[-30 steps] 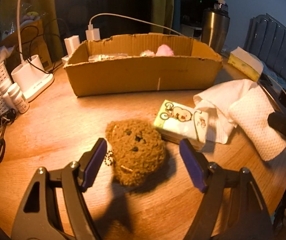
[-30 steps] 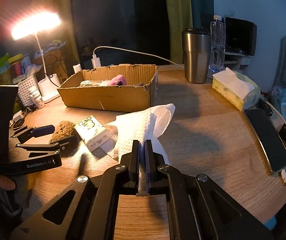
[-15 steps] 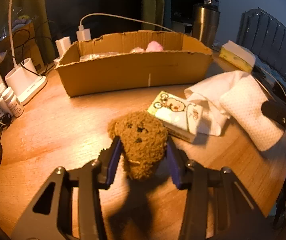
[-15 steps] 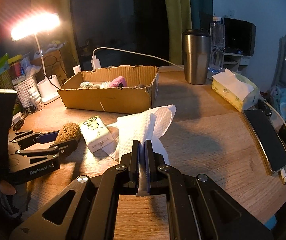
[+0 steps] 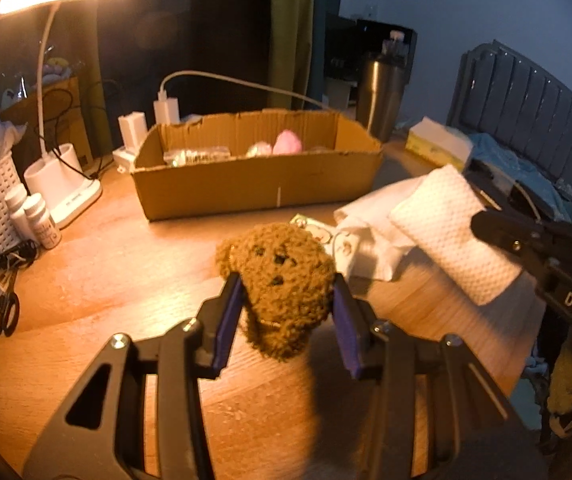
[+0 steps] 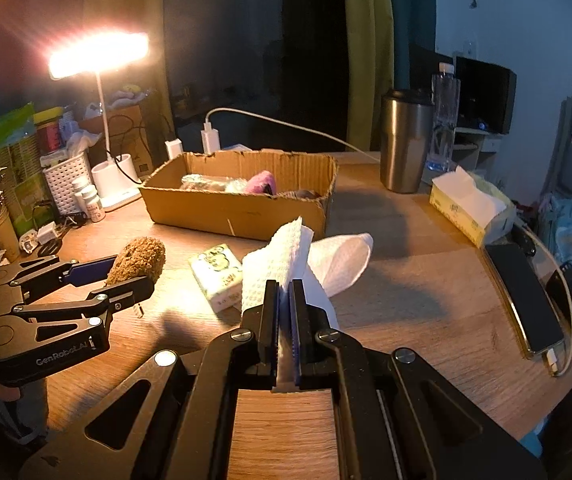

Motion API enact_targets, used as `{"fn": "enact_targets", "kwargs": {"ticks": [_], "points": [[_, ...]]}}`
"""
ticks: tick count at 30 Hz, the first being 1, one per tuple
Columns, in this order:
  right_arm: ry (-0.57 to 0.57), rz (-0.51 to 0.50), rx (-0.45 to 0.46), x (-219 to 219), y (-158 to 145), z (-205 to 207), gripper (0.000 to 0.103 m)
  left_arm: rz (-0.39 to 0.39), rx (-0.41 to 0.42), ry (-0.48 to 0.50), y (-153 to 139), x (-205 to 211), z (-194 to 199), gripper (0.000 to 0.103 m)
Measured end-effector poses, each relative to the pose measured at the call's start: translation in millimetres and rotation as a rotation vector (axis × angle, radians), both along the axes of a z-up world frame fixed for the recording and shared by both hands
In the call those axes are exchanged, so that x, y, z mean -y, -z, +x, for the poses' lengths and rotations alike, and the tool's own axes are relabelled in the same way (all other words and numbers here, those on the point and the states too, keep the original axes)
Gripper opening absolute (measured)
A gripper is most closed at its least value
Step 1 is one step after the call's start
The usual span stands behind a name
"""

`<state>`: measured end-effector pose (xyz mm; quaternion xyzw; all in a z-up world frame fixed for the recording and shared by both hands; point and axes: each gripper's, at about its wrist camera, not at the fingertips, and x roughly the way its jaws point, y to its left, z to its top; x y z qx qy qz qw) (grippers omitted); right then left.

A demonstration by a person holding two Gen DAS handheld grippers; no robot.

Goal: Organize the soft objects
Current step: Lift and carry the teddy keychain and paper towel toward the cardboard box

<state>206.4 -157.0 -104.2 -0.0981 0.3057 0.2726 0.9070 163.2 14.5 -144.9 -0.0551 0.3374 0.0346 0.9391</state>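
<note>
Spanning both views, the round wooden table point(image 5: 98, 276) carried everything you were working with. One open cardboard box point(image 5: 258, 184) stood toward its far side, and inside it lay one pink fluffy item point(image 5: 288, 144), one pale fluffy item point(image 5: 260, 149) touching it, and one clear wrapped bundle point(image 5: 196, 156) at the left end; a dark lump showed at the right end in the right wrist view, too dim to name. One lit desk lamp point(image 6: 100, 56) rose from its white base beside one white lattice basket point(image 6: 66, 180), whose contents I could not make out, with two small white bottles point(image 5: 32, 216) standing just in front. One steel tumbler point(image 6: 405, 140) and one clear water bottle point(image 6: 444, 120) stood behind the box, near one yellow tissue box point(image 6: 466, 212) with a sheet poking out. Two phones point(image 6: 526, 300) lay side by side at the table's right edge. Your right gripper point(image 6: 285, 320) had its jaws pressed together on one white paper towel point(image 6: 282, 264), which draped forward onto the table. Your left gripper point(image 5: 286, 312) was clamped on one brown plush bear head point(image 5: 282, 276), squeezed between the blue pads point(image 5: 228, 320) and lifted off the table in front of the box. One small tissue packet point(image 6: 218, 276) lay between the two grippers, touching the towel. One pair of scissors point(image 5: 4, 312) lay at the left edge.
</note>
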Motion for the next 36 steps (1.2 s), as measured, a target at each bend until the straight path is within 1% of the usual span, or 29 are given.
{"fn": "enact_targets", "kwargs": {"ticks": [8,16,25,36], "points": [[-0.015,-0.006,0.051,-9.8,-21.0,-15.1,0.005,-0.021,0.063,0.009,-20.2,-1.2,-20.0,0.044],[-0.030,-0.001,0.105,-18.8,-45.3,-21.0,0.005,-0.024,0.129,0.000,-45.4,-8.9,-32.5,0.044],[-0.040,0.018,0.164,-28.5,-71.7,-16.0,0.005,0.004,0.213,0.003,-82.1,-18.3,-34.1,0.044],[-0.042,0.036,0.215,-34.6,-95.7,0.2,0.006,0.023,0.287,-0.020,-114.0,-32.5,-22.6,0.044]]}}
